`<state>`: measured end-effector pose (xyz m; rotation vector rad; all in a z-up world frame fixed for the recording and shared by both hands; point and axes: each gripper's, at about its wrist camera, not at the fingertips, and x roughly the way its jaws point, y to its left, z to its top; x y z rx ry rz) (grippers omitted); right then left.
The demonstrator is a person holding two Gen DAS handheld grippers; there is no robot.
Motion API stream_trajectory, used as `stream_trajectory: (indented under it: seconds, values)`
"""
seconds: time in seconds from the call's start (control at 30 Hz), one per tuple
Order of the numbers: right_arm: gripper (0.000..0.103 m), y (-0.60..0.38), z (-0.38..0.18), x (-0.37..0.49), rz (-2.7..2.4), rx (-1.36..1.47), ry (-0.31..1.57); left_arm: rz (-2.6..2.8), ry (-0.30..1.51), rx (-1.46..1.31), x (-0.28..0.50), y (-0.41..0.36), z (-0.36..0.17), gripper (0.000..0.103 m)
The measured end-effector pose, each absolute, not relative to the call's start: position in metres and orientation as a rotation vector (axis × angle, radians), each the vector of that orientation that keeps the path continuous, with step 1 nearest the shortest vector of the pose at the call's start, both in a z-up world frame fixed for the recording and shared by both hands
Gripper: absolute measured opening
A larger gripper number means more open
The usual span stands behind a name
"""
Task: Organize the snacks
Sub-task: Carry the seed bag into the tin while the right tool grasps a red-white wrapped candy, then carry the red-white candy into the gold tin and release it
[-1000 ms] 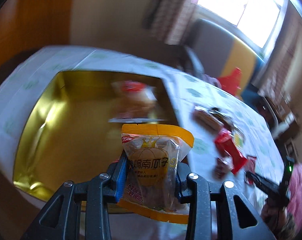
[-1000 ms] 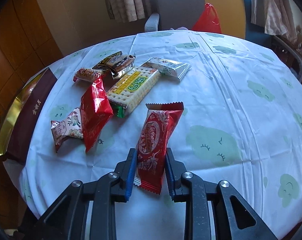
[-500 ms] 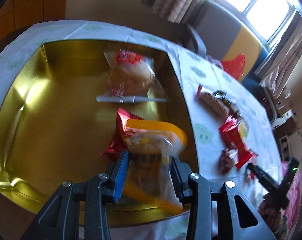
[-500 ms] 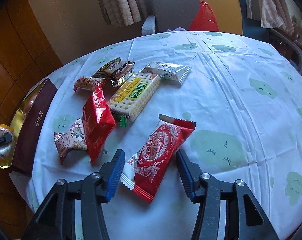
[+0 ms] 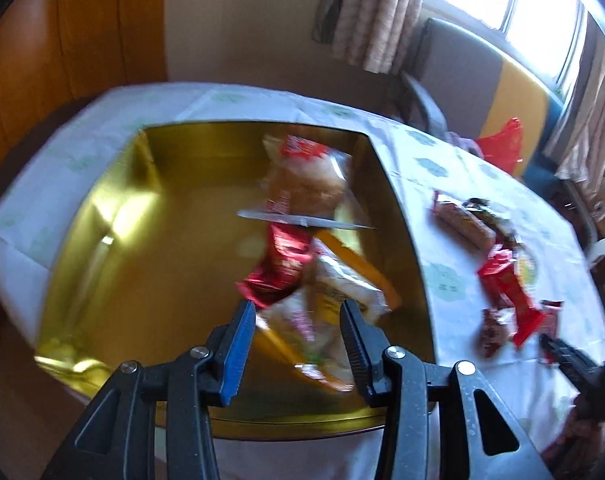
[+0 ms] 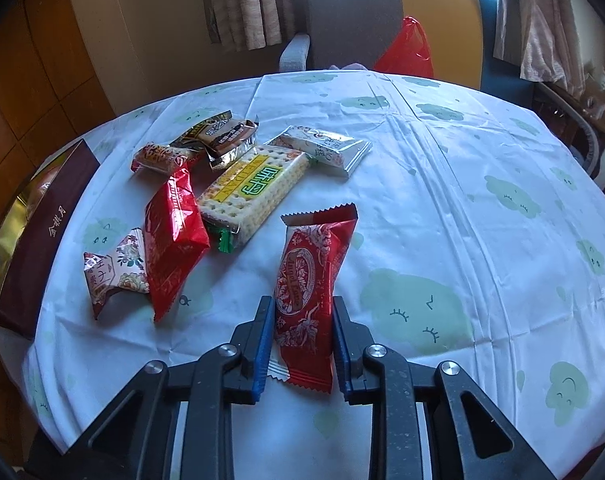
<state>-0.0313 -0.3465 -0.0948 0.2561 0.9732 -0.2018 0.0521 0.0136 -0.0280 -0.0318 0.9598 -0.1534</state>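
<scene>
Left gripper (image 5: 298, 344) hangs over the near right part of the gold box (image 5: 102, 240). Its jaws stand apart; the orange-edged packet (image 5: 342, 300) lies between them, blurred, and whether either finger touches it cannot be told — the grip reads as released. The packet sits inside the box, partly over a red packet (image 5: 280, 266). Farther in, a clear bun packet (image 5: 306, 180) lies against the right wall.

Right gripper (image 6: 300, 344) is clenched on a red wrapper (image 6: 308, 292) — both fingers press its sides near the lower end, with the serrated top pointing away. The wrapper stands over the white tablecloth (image 6: 462, 200), near the table's front edge.

Loose snacks lie in a group on the cloth, left and far of the right gripper:
- a cracker pack (image 6: 254, 194) at the centre;
- a silver packet (image 6: 326, 150) just beyond it;
- a red pouch (image 6: 172, 236) to its left, overlapping a floral packet (image 6: 112, 272);
- a small red-and-white bar (image 6: 158, 156) and a dark bar (image 6: 222, 138) at the far left.

A maroon box lid (image 6: 42, 240) rests at the left table edge. A chair (image 6: 382, 20) with a red bag (image 6: 406, 48) stands beyond the table.
</scene>
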Motion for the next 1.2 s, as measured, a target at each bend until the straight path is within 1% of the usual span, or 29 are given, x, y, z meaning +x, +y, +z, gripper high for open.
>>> stream_trajectory:
  seconds: [0.27,0.53,0.97,1.0,1.07,1.1,1.2]
  values:
    - [0.026,-0.346,-0.093,-0.044,-0.149,0.341,0.991,-0.09,0.882,0.031,0.038,0.024,-0.014,0.045]
    - [0.025,-0.334,-0.085,-0.054,-0.038,0.425,0.992,-0.087,0.875,0.046,0.034,0.023,-0.013,0.045]
    - [0.023,-0.316,-0.067,-0.053,0.032,0.416,0.97,-0.08,0.874,0.055,0.03,0.028,-0.017,0.045]
    - [0.02,-0.315,-0.064,-0.054,0.04,0.42,0.96,-0.079,0.874,0.054,0.03,0.028,-0.017,0.045]
    - [0.019,-0.315,-0.055,-0.055,0.057,0.424,0.94,-0.074,0.875,0.049,0.03,0.03,-0.018,0.045]
    - [0.015,-0.314,-0.05,-0.055,0.066,0.42,0.928,-0.073,0.876,0.046,0.03,0.031,-0.018,0.045]
    - [0.015,-0.308,-0.046,-0.05,0.053,0.357,0.934,-0.074,0.875,0.039,0.029,0.032,-0.019,0.045]
